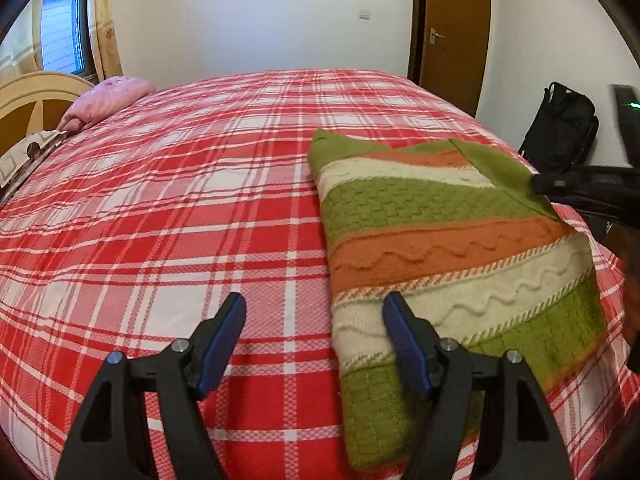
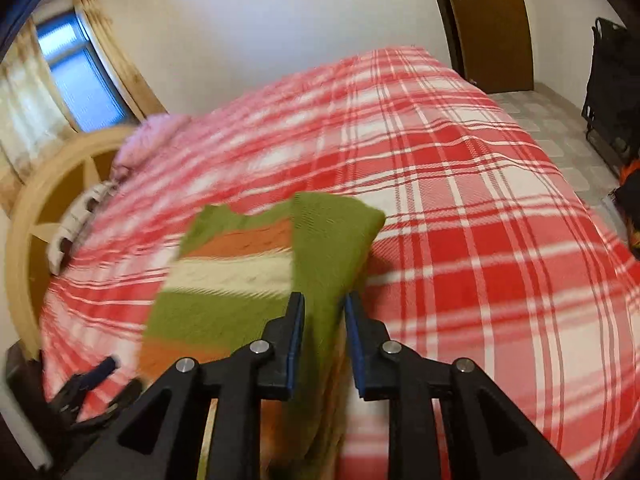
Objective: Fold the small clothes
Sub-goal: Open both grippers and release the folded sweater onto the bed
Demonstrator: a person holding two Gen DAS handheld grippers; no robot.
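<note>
In the left wrist view, a striped sweater (image 1: 440,248) in green, orange and cream is seen lying on the bed (image 1: 180,200), which is covered with a red and white checked sheet. The left tool (image 1: 314,312) is held wide open with nothing in it, just above the sweater's near left edge. The sweater's long side runs away from this tool, up and to the right. At the far right, the right tool (image 1: 540,184) is seen at a raised green corner of the sweater. In the right wrist view, which is blurry, a green flap (image 2: 332,240) of the sweater is seen between the pads of the right tool (image 2: 324,300), whose jaws are nearly closed. If the cloth is squeezed cannot be told for sure. The flap is nearest to the right hand, so the fold is probably made toward the left.
</note>
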